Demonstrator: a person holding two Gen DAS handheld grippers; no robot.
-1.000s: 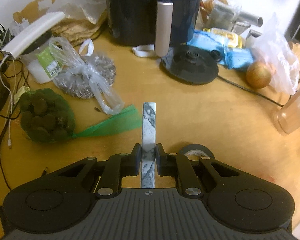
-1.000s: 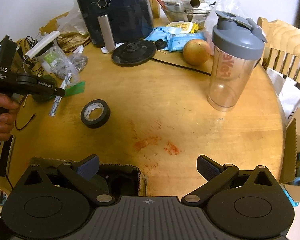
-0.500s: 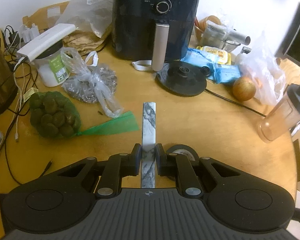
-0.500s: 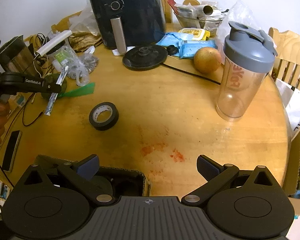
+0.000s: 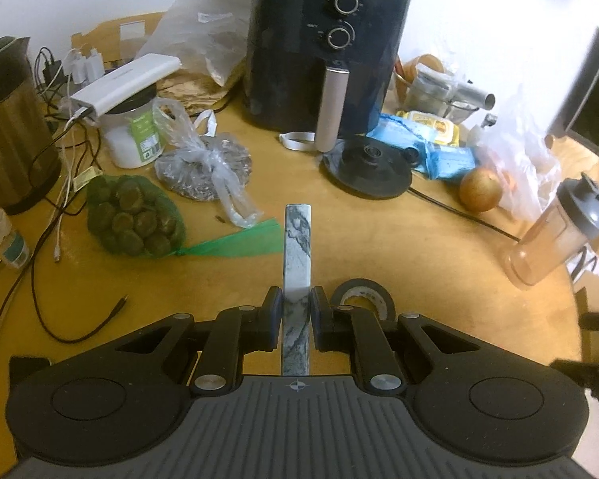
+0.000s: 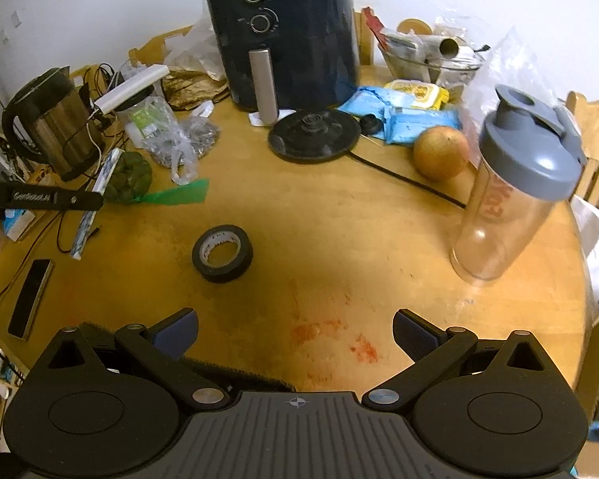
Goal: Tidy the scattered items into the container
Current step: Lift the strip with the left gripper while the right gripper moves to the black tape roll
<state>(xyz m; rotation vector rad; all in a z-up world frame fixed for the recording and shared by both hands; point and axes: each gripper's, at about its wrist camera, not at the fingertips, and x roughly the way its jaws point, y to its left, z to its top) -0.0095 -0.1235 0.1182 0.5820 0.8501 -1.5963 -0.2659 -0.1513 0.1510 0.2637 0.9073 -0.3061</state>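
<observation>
A flat, marble-patterned strip (image 5: pixel 297 255) sticks straight out from the left gripper (image 5: pixel 295 305), whose pads are clamped on its lower part, holding it in the air above the round wooden table (image 5: pixel 379 247). A black tape roll (image 6: pixel 222 252) lies flat on the table, just beside that gripper. The right gripper (image 6: pixel 295 329) hangs over the near table edge with its jaws spread wide and nothing between them. Behind stand a dark air fryer (image 6: pixel 287 36) and a shaker bottle (image 6: pixel 515 195).
</observation>
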